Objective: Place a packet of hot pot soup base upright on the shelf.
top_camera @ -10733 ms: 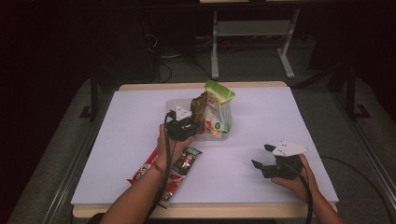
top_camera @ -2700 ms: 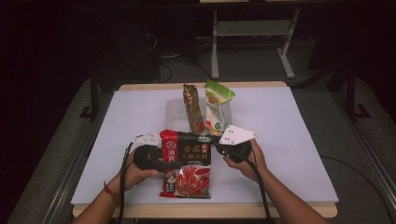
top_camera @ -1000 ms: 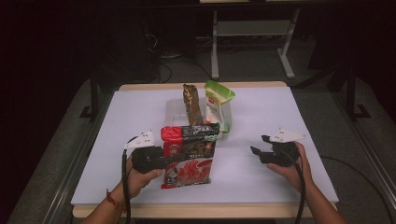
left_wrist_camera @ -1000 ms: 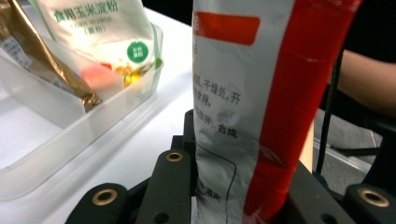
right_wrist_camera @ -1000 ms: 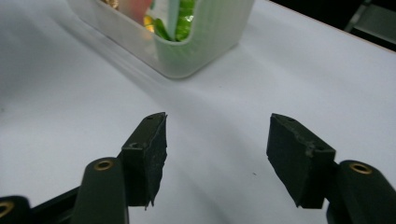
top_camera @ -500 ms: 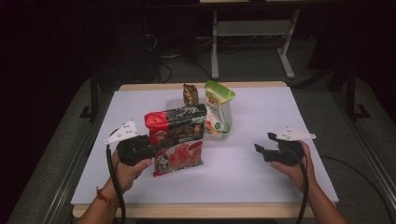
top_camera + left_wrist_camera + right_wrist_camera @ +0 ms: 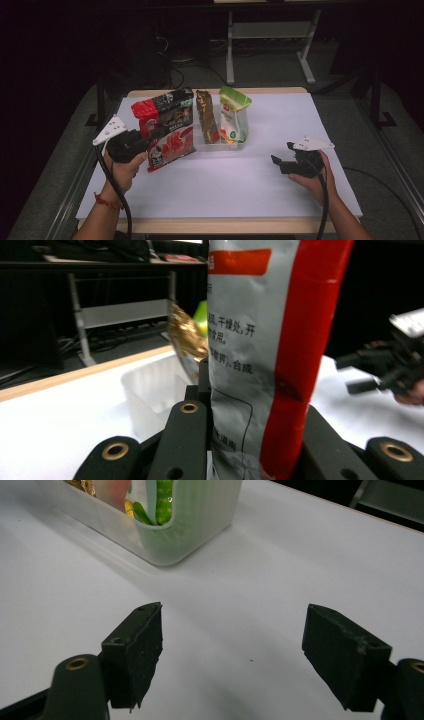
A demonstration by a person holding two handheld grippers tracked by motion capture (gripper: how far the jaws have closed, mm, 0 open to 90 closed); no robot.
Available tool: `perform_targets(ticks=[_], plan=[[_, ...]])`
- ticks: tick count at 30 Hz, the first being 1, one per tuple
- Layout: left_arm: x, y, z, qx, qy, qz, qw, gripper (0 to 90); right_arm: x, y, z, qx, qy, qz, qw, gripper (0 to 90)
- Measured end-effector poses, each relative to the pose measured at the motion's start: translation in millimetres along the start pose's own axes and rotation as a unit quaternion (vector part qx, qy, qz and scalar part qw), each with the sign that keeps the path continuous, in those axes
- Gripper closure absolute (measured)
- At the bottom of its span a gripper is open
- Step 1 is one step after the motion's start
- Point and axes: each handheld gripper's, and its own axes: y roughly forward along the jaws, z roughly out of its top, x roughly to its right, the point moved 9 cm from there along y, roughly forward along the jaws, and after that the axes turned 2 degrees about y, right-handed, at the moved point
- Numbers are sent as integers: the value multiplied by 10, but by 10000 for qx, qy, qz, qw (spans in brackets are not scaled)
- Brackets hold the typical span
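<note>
Two pouches already stand in the clear ribbed plastic bin (image 7: 220,142) at the table's middle: a narrow gold-brown foil packet (image 7: 206,116) and a green-topped white pouch (image 7: 234,116). High view: the left gripper (image 7: 150,142) is clamped on the side edge of a third, the large red-and-black glossy sauce packet (image 7: 166,127), and carries it off the white table (image 7: 240,185), tilted, just left of the bin. The right gripper (image 7: 281,164) sits low near the table's right part, well apart from the bin, jaws spread and holding nothing (they have just been opening).

Step in hand, as I judge it: carrying the red packet to the bin. The next move calls for turning it upright and lowering it into the free space left of the gold packet, bottom edge first.

Left gripper view: the packet's back (image 7: 260,340) is flat silver film with small printed text and a red band, pinched thin between the black jaws; smooth, limp, likely to flop. Behind it, the gold foil is crinkled (image 7: 186,335) and the bin wall translucent (image 7: 150,390).

Right gripper view: both black pads (image 7: 142,645) are square-cut and matte, wide apart over bare table. The bin's rounded corner (image 7: 190,535) shows the green pouch through its fine ribbing.
</note>
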Motion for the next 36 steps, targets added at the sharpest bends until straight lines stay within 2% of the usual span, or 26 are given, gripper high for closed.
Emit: perform_targets(ticks=[4, 6, 9, 15, 17, 22, 26, 32, 34, 36], plan=[[-90, 99, 36, -21, -53, 271, 9996, 799, 7, 7, -2, 3, 10, -41, 10000, 216], [-108, 157, 58, 18, -150, 321, 9994, 801, 6, 6, -3, -1, 10, -41, 10000, 211], [-107, 226, 82, 37, -170, 364, 9992, 802, 4, 11, -10, -19, -17, -43, 10000, 211], [-183, 381, 93, -52, -252, 697, 9972, 804, 0, 10, -21, -35, 0, -44, 10000, 212], [-215, 436, 100, -65, -283, 855, 9959, 804, -1, 8, -19, -27, -5, -46, 10000, 212], [-285, 564, 140, -25, -416, 1032, 9938, 806, -5, 18, -23, -44, -15, -35, 10000, 214], [-300, 689, 162, -59, -347, 1251, 9915, 806, -17, 20, -26, -60, -41, -22, 10000, 215], [-335, 860, 172, -84, -478, 1443, 9883, 805, -26, 29, -40, -90, -30, 16, 10000, 215], [-331, 924, 168, -117, -443, 1549, 9869, 805, -28, 32, -41, -95, -32, 24, 9999, 215], [-331, 982, 162, -121, -503, 1659, 9848, 805, -31, 36, -43, -99, -61, 32, 9999, 215]])
